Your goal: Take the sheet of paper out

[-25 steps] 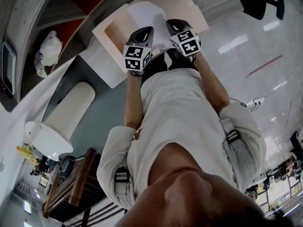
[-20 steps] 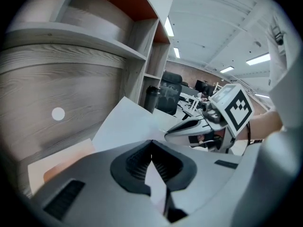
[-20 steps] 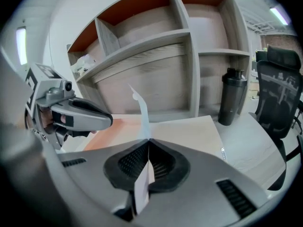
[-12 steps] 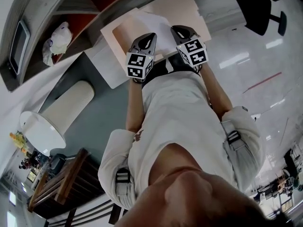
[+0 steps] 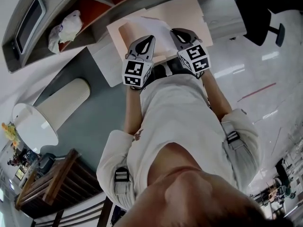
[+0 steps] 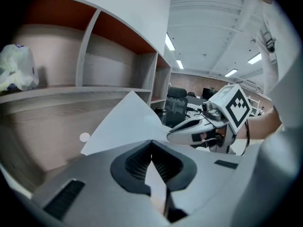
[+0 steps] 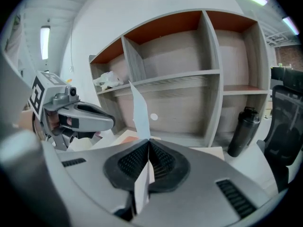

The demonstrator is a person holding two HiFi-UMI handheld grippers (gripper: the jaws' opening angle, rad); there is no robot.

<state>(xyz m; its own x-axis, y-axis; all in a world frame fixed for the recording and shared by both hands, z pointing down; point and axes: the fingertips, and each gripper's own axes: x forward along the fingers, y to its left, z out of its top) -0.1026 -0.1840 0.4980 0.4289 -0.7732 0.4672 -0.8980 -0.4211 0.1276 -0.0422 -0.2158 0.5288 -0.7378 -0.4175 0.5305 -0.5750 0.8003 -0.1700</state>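
Note:
A white sheet of paper (image 5: 150, 28) is held up over a pale pink folder (image 5: 187, 12) on the desk, in front of the shelf unit. My left gripper (image 5: 147, 40) is shut on the sheet's near left edge, and my right gripper (image 5: 176, 33) is shut on its near right edge. In the left gripper view the sheet (image 6: 125, 122) rises from the closed jaws (image 6: 151, 144), with the right gripper (image 6: 191, 129) beside it. From the right gripper view the sheet (image 7: 139, 111) shows edge-on, pinched in the jaws (image 7: 149, 144), and the left gripper (image 7: 80, 118) is at the left.
A wooden shelf unit (image 7: 208, 74) stands behind the desk, with a crumpled plastic bag (image 5: 66, 27) in one compartment. A black bottle (image 7: 241, 129) stands at its right end. A white cylinder (image 5: 47, 112) is at the left and an office chair (image 5: 258, 6) at the right.
Both grippers have risen together with the sheet pinched in them, and the paper now stands higher off the pink folder. Neither grip has changed.

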